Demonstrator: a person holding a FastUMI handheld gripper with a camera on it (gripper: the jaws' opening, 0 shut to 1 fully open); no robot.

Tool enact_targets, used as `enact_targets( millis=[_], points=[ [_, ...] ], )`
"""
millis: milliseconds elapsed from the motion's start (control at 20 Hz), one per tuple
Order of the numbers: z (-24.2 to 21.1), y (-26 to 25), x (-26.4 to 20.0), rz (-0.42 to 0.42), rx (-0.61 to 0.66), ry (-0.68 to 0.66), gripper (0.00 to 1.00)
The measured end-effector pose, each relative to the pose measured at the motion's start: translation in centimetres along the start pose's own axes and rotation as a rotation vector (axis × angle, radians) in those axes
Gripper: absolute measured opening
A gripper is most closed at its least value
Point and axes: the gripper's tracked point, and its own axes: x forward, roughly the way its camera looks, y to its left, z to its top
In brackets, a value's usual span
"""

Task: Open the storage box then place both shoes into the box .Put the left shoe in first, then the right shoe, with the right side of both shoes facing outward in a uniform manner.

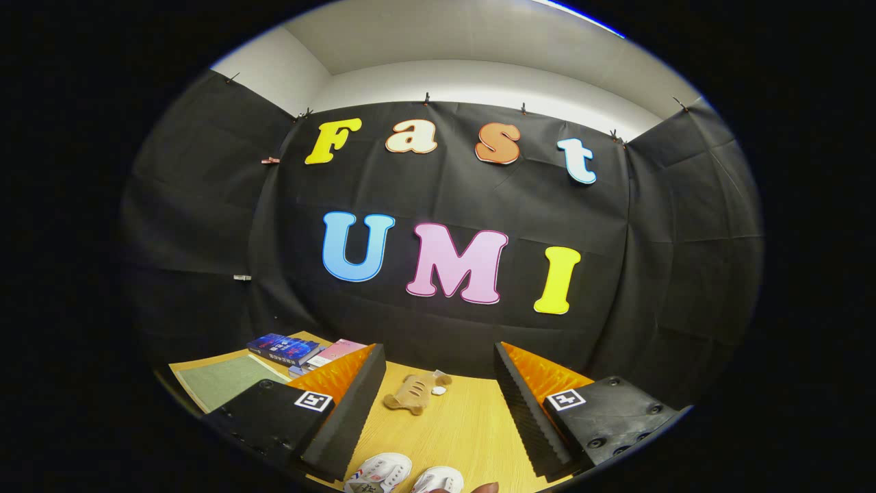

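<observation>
black cloth backed the wooden table [472, 424]. the claw [438, 411] hung spread and empty above it, apparently approaching; both shoes [380, 472] lay between and beneath its fingers, near a plush toy [414, 394], books [284, 348] aside.

even overhead light, sharp centre
fisheye bends edges; counter [452, 424] lit bright, soft shadows, low rim w/ slight blur.
</observation>
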Motion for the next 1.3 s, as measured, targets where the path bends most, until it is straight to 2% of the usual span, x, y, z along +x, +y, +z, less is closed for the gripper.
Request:
enact_targets(
  millis=[1150,1200,1300],
  points=[
    [-1.4,0.7,0.7,0.010,-0.001,0.047,0.97],
    [-1.7,1.2,0.7,0.026,0.004,0.058,0.97],
    [-2.7,4.0,0.6,0.145,0.048,0.104,0.97]
  ],
)
